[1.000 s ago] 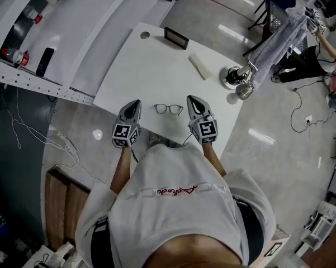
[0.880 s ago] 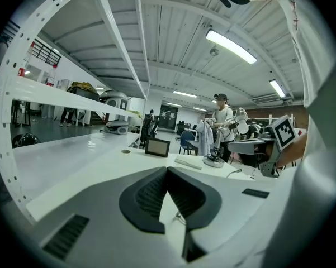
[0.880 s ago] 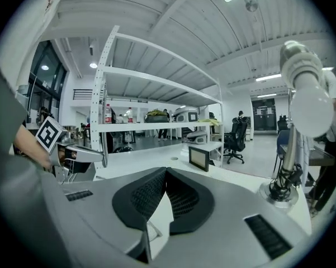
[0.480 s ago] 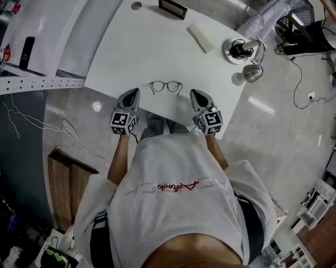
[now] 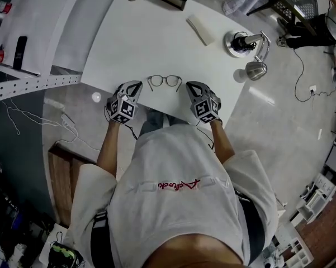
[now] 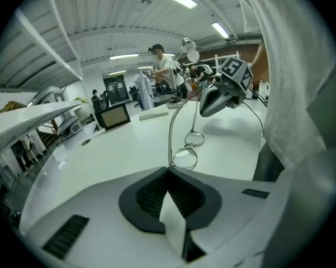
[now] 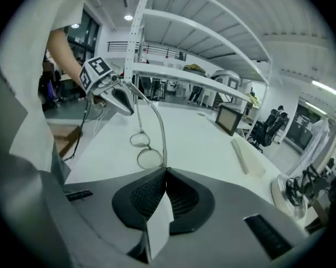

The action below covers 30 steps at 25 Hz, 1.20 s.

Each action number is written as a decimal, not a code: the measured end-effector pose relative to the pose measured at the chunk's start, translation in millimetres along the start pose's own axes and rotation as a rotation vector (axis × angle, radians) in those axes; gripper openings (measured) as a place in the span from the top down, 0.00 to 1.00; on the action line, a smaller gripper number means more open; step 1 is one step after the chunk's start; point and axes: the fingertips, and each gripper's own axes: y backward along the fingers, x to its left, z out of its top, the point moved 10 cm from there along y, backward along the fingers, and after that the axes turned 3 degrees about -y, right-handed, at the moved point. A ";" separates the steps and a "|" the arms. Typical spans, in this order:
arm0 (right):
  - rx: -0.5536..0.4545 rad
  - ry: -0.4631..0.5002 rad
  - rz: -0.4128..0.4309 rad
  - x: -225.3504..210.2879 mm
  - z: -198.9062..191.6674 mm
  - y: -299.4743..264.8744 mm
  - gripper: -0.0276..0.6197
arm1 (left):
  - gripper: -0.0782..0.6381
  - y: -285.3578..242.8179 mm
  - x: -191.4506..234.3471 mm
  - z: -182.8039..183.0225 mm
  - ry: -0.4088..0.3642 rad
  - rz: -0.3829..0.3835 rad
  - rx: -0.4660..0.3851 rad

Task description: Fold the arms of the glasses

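Left tool [image 5: 136,85], right tool [image 5: 189,85] closely flank glasses [image 5: 164,81].

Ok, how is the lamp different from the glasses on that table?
The glasses are thin and wiry with two round lenses; the lamp is chunkier, with a round base and a shiny shade. The glasses sit near the table's front edge, between the left gripper and the right gripper; the lamp stands off at the right side, away from both. Both rest on the same white table.
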 end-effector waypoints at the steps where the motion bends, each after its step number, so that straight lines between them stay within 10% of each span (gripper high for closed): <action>1: 0.024 0.030 0.013 -0.1 -1.4 -4.0 0.91 | 0.88 -3.2 1.1 0.2 -0.041 -0.017 0.019; 8: 0.080 0.191 0.099 2.0 3.6 -17.8 0.72 | 0.69 -12.1 10.5 5.6 -0.132 -0.076 0.034; 30: 0.034 0.381 0.178 -2.2 27.1 -25.0 0.86 | 0.81 -32.5 14.8 32.6 -0.314 -0.173 0.037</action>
